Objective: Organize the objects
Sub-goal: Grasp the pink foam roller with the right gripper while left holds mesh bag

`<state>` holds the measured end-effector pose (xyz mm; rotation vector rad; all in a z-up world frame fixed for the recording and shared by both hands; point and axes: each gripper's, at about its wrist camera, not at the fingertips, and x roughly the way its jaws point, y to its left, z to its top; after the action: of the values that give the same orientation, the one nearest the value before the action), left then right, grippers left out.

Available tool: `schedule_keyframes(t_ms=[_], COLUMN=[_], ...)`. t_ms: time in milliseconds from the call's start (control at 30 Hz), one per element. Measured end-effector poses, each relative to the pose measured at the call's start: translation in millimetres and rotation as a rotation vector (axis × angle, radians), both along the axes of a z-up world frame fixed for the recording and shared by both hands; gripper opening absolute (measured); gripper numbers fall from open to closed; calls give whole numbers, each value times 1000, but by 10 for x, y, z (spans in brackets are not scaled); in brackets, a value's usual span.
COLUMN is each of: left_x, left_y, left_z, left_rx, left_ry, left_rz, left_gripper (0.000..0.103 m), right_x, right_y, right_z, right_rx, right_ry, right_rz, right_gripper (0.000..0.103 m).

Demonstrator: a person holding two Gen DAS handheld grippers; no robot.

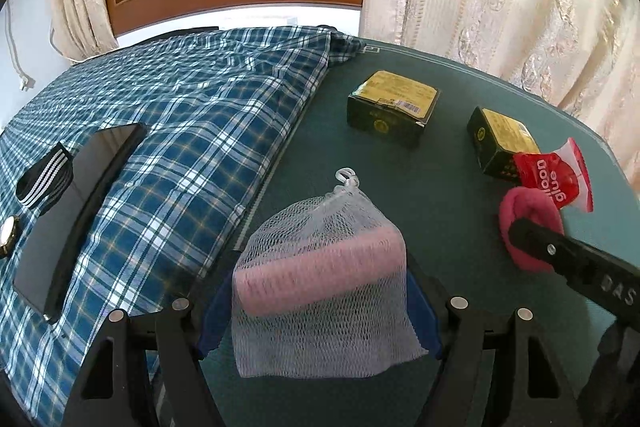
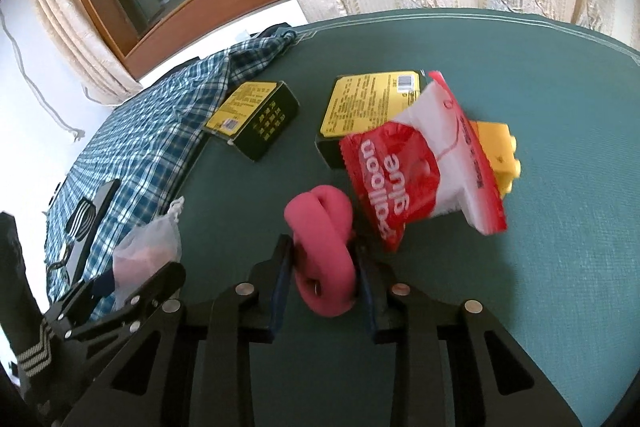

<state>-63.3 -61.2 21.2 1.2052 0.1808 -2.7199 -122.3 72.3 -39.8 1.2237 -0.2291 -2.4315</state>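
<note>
Judging by how things lie, the tidying is barely under way: two items are in hand, and everything else sits scattered on the green table (image 2: 540, 287) with no visible grouping. Taking the plaid cloth (image 1: 180, 131) as the landmark, the left gripper (image 1: 320, 307) hangs just off its right edge, its blue-padded jaws pressed against both sides of a white mesh bag (image 1: 320, 291) with a pink bar inside. The right gripper (image 2: 324, 287) is farther from the cloth, its jaws clamped on a pink looped band (image 2: 324, 247) that stands between them. Just beyond that band, away from the cloth, a red balloon-glue packet (image 2: 404, 179) leans over the near box (image 2: 368, 107), with a yellow block (image 2: 500, 151) behind the packet. The far box (image 2: 252, 119) lies right at the cloth's edge. On the cloth itself rest a dark phone (image 1: 80, 211), a black-and-white striped band (image 1: 46, 179) beside it and what looks like a watch (image 1: 8, 235). Still to do, it seems: placing both held items somewhere sensible and gathering the boxes, packet and block; where they belong the views do not show.
</note>
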Motion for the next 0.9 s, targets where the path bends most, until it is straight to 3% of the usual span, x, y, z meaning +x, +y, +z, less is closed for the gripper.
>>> schedule_keyframes(t_ms=[433, 900], left_x=[32, 253], left_y=[81, 497], left_z=[28, 149], left_rx=[-21, -26], left_ry=[9, 20], left_rz=[-14, -138], left_gripper=[77, 77], right_x=[495, 992], right_y=[471, 969], right_z=[89, 123], right_rx=[-54, -83], right_ry=[-4, -13], right_rz=[-87, -198], right_gripper=[31, 31])
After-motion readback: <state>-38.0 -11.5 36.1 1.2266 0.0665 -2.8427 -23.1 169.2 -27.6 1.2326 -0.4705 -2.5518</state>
